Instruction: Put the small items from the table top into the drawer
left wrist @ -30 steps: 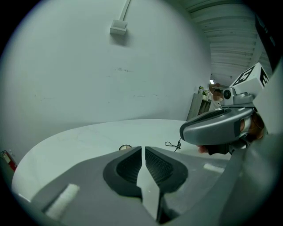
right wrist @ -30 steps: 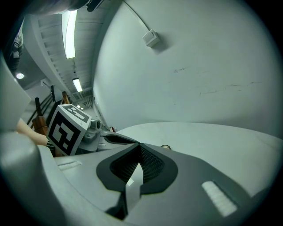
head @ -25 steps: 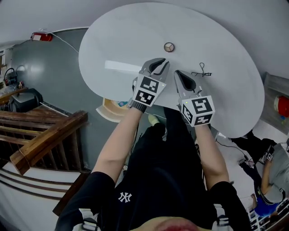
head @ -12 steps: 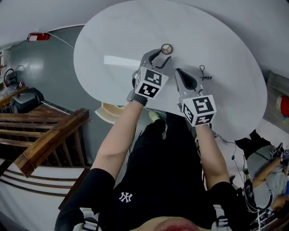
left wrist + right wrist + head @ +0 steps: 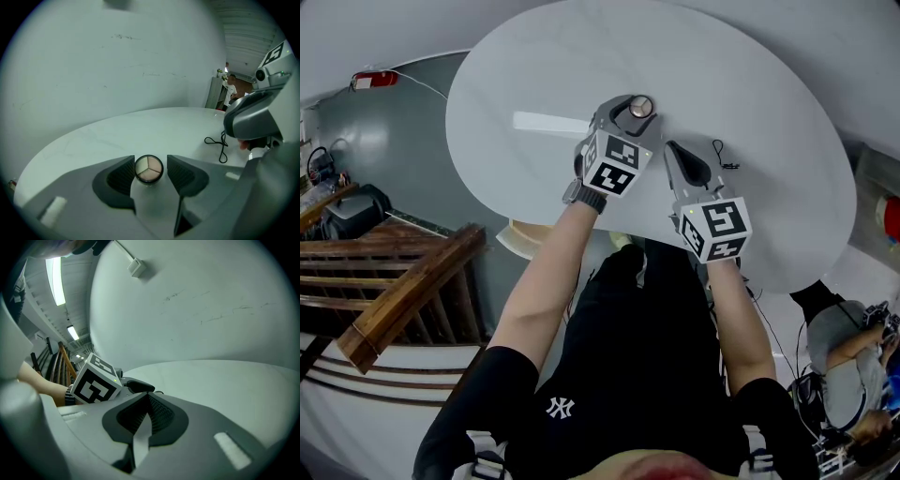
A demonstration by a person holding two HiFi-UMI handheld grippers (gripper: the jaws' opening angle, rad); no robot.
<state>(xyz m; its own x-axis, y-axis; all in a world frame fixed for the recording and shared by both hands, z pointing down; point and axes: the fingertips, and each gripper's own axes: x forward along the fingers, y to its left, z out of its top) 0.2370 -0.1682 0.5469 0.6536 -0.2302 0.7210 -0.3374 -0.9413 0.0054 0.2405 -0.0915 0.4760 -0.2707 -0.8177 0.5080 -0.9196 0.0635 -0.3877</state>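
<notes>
Under the table's (image 5: 516,75) near-left rim showed a cream edge (image 5: 517,236), probably the drawer. Near the table's middle, the left gripper (image 5: 636,111) stood with jaws apart around a round compact (image 5: 149,168), not clamped on it. Just right, the right gripper (image 5: 675,155) hovered with jaws together, empty. Further right on the table lay a black wire clip (image 5: 722,155). With those 2 items on top, the task looked barely begun.

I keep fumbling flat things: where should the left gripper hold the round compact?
By opposite sides of its rim, coming low from the near side. The round compact lies flat on the table, leaving only its thin edge; the open left gripper straddles it.
</notes>
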